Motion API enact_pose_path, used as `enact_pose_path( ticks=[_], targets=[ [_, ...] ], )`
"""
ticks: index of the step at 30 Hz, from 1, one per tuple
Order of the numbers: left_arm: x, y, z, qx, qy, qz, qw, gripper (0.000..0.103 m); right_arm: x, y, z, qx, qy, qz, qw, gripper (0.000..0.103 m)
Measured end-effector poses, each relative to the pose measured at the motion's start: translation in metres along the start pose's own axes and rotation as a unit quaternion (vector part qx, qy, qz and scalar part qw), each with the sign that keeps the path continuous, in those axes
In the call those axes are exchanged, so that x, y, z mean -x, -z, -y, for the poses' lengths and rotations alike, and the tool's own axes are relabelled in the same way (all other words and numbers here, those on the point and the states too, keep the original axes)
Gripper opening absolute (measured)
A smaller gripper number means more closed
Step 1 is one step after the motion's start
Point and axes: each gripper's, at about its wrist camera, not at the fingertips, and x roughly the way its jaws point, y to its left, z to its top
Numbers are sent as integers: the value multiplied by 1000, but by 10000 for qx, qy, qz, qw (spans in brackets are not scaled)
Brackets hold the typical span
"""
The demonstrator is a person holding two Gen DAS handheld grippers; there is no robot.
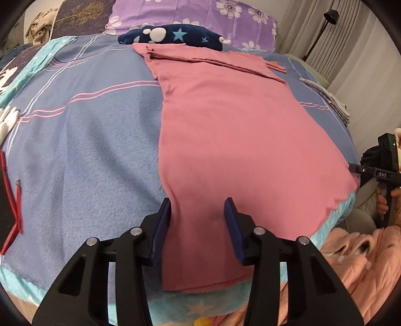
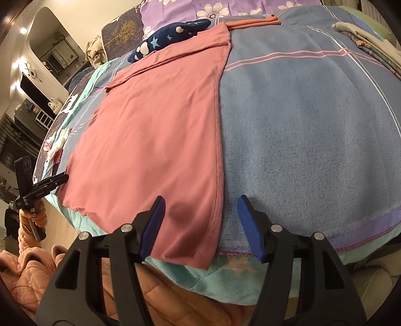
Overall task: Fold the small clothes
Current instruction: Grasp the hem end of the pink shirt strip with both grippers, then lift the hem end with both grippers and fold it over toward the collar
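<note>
Currently the pink garment lies flat on the blue plaid blanket covering the bed, long axis running from the near blanket edge up toward the navy star-print pillow.

Left tool: released, jaws spread, straddling the garment's near-left corner. The left finger sits just at the garment's left edge, the right finger over the fabric. Cannot tell whether the pads touch the cloth.

Right tool: also released, jaws apart. It straddles the garment's stitched right hem near the bottom corner: one finger is over pink fabric, the other over bare blanket. Nothing clamped.

Each tool shows at the edge of the other's view, at opposite near corners of the garment.

Garment look:
- dusty pink knit, mostly smooth, light rippling only
- far end, next to the pillow, already doubled over itself, with layered fold lines visible
- right hem has a double-stitched seam; the bottom edge looks raw and slightly wavy
- near corners overhang the blanket's turquoise border

Other items relative to the garment: a small orange-pink piece just past its far right corner; a stack of folded pale clothes well off to its right, at the blanket edge; a purple floral pillow behind the navy one.
</note>
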Motion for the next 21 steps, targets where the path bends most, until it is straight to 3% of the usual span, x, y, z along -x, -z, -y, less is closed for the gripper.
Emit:
enact_pose_path(
  ticks=[4,6,8,9,11,12,15,21],
  targets=[
    [0,1,7,-189,18,14,9998,44,0,2,-7,128,-128,-149,9997,31],
    [3,5,9,-281,106,10,9995,43,0,5,-8,171,-93,-161,9997,22],
    [5,8,10,-352,133,18,9993,35,0,5,-5,36,-188,-121,9997,11],
    [6,7,10,-328,124,28,9994,24,-1,4,-3,-79,-303,-84,9995,4],
    [9,4,7,-200,145,86,9997,7,3,1,-2,-185,-438,53,9989,3],
    [13,0,7,-114,220,185,9995,6,8,-2,-3,-199,-524,158,9983,3],
    [33,-11,13,-145,326,677,9971,5,27,-17,-9,-147,-847,597,9945,3],
    [97,-38,33,-261,669,1982,9775,5,78,-46,-19,-20,-1531,1526,9764,3]
  ],
)
